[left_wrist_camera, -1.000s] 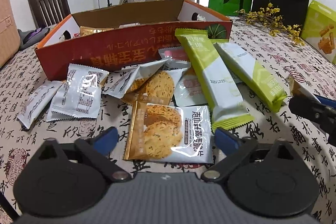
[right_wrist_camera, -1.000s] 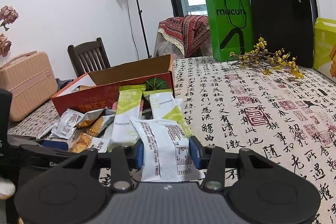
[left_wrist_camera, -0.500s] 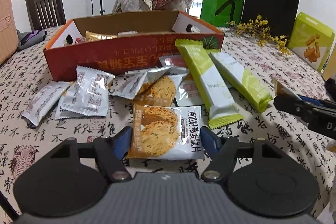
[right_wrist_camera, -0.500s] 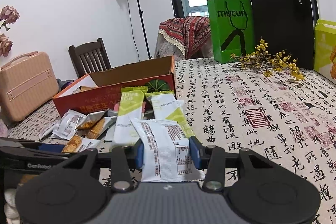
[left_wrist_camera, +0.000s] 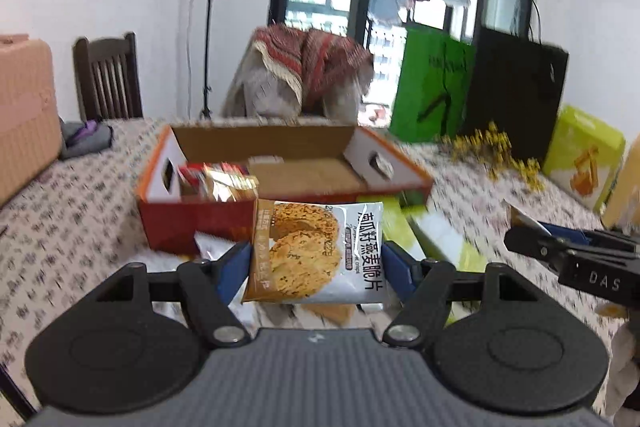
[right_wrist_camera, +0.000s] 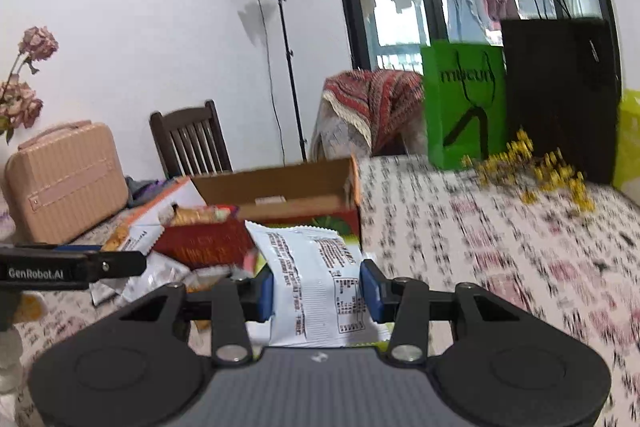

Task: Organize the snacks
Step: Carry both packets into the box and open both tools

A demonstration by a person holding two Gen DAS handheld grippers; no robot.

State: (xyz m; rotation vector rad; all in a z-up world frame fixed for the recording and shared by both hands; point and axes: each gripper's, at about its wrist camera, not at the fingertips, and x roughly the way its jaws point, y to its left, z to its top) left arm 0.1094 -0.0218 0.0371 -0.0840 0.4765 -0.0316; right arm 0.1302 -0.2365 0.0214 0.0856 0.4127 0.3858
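The oat crisp packet (left_wrist_camera: 316, 251) carries large dark Chinese characters, 南瓜籽燕麦脆片, down its right edge. The right gripper (left_wrist_camera: 592, 259) shows "DAS" in pale letters on its side. The left gripper (right_wrist_camera: 72, 269) reads "GenRobot.AI". The green bag (right_wrist_camera: 464, 103) bears "mucun", blurred. Print on the white packet (right_wrist_camera: 320, 287) is too small to read.

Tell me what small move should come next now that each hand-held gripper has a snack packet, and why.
Probably carry the left hand-held gripper forward over the open orange box and drop its oat crisp packet there. The packet is pinched and lifted, the box sits just ahead with bare floor, and a few snacks already lie at its left end.
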